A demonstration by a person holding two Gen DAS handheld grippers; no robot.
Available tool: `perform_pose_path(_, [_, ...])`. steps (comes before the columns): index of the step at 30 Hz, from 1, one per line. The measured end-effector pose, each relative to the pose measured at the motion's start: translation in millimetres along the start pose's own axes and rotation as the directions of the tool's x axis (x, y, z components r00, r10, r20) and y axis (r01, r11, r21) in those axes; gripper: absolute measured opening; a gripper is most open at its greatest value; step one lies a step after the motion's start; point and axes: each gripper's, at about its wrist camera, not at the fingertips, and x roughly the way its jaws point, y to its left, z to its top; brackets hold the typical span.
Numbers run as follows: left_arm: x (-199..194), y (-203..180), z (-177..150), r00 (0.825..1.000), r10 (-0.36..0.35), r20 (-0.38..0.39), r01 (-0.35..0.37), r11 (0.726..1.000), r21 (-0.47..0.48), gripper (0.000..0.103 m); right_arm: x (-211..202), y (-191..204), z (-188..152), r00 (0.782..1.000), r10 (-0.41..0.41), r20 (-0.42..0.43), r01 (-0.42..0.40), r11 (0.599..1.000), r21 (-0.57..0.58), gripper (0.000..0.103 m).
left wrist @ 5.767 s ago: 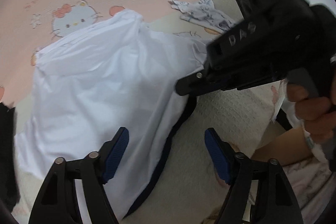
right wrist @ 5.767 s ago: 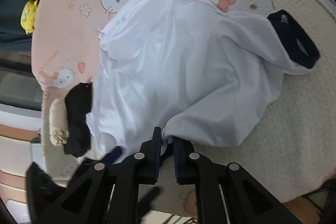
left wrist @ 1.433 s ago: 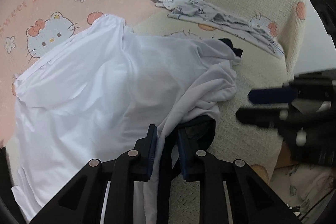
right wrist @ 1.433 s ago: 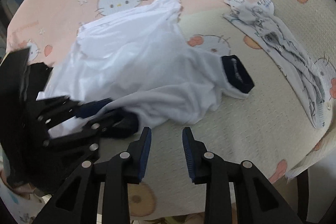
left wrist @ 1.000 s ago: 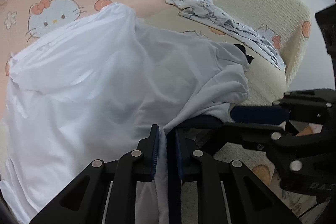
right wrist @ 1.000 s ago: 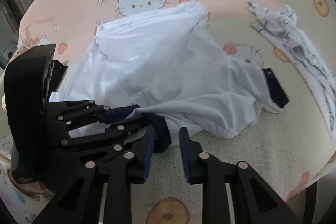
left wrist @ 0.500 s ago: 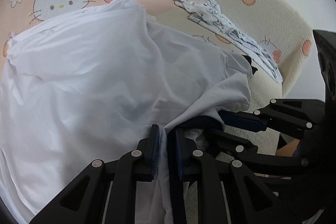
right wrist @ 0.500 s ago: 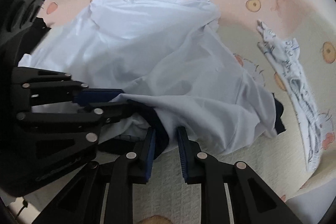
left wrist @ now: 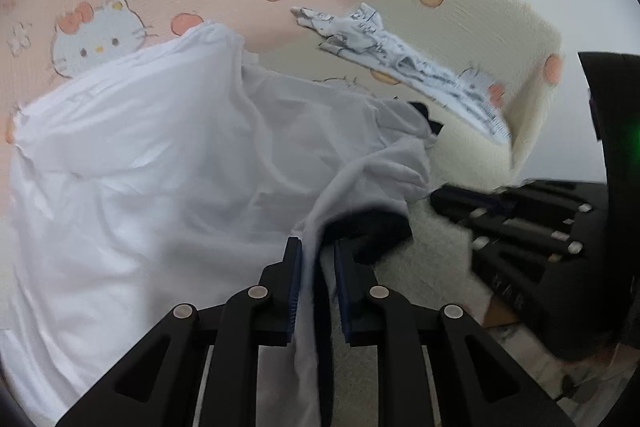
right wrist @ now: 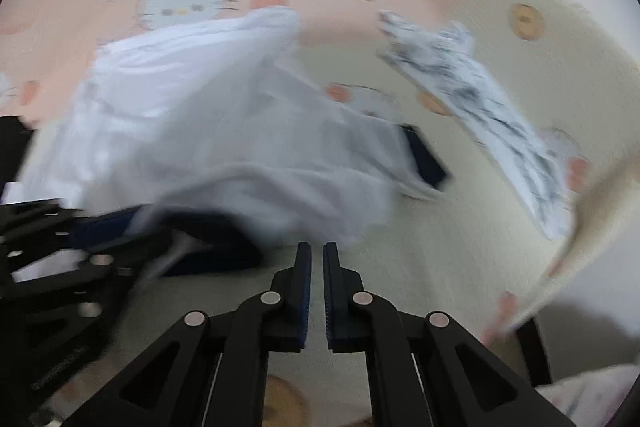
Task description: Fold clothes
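Pink-and-cream cat-print blanket (left wrist: 460, 27) reads "Sweet Dream" upper left; left gripper (left wrist: 316, 267) pinches white shirt (left wrist: 160, 155); right gripper (right wrist: 317, 267) closed, empty.

White shirt (right wrist: 208, 131), crumpled, navy cuff (right wrist: 426, 157), on cream-and-pink cartoon-cat blanket (right wrist: 440, 235). Patterned grey-white garment (right wrist: 480, 99) apart, upper right. Right gripper (right wrist: 317, 267): jaws together, empty, just below the shirt's hem. Left gripper (right wrist: 100, 227) at left, at navy edge; view blurred.

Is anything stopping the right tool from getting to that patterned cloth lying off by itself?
Probably not: the patterned cloth lies apart from the white shirt, and the shut right tool holds nothing.
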Motion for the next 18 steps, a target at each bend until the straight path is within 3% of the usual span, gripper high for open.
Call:
perform_pose_path(3, [-0.3,-5.6,-1.3,1.000,0.021,-0.004,-0.021,1.000,0.015,0.014,6.0,-25.7,-6.3,0.995,0.067,-0.068,-0.058,0.990,0.128,0.003])
perform_pose_path(8, [-1.8,-11.5,0.3,0.996,0.088,0.002,-0.088,0.996,0.035,0.014,-2.1,-41.0,-9.2,0.958,0.286,-0.034,-0.275,0.943,0.189,0.003])
perform_pose_path(9, [-3.9,-11.7,0.7,0.995,0.097,0.005,-0.097,0.995,0.031,0.014,-3.7,-41.0,-9.5,0.948,0.316,-0.024,-0.306,0.933,0.188,0.004])
perform_pose_path(11, [-9.3,-12.2,1.1,0.994,0.104,0.016,-0.104,0.994,0.020,0.014,-3.2,-31.1,-6.3,0.953,0.301,-0.025,-0.296,0.949,0.111,0.004])
perform_pose_path(13, [-14.1,-13.7,0.6,0.995,0.099,0.026,-0.099,0.995,0.013,0.017,-3.3,-21.1,-3.8,0.958,0.286,-0.025,-0.285,0.958,0.035,0.012])
perform_pose_path(15, [-15.2,-16.5,-1.3,0.993,0.113,0.025,-0.113,0.993,0.023,0.042,-5.8,-14.6,-6.9,0.955,0.295,-0.023,-0.295,0.955,0.000,0.030])
perform_pose_path(17, [-14.5,-15.3,-3.6,0.992,0.125,0.022,-0.125,0.992,0.026,0.063,-6.4,-11.2,-9.8,0.950,0.313,-0.023,-0.313,0.950,-0.011,0.031])
perform_pose_path(18, [-13.4,-13.7,-4.1,0.993,0.115,0.017,-0.115,0.993,0.023,0.064,-2.8,-13.9,-9.3,0.951,0.309,-0.022,-0.309,0.951,-0.005,0.031])
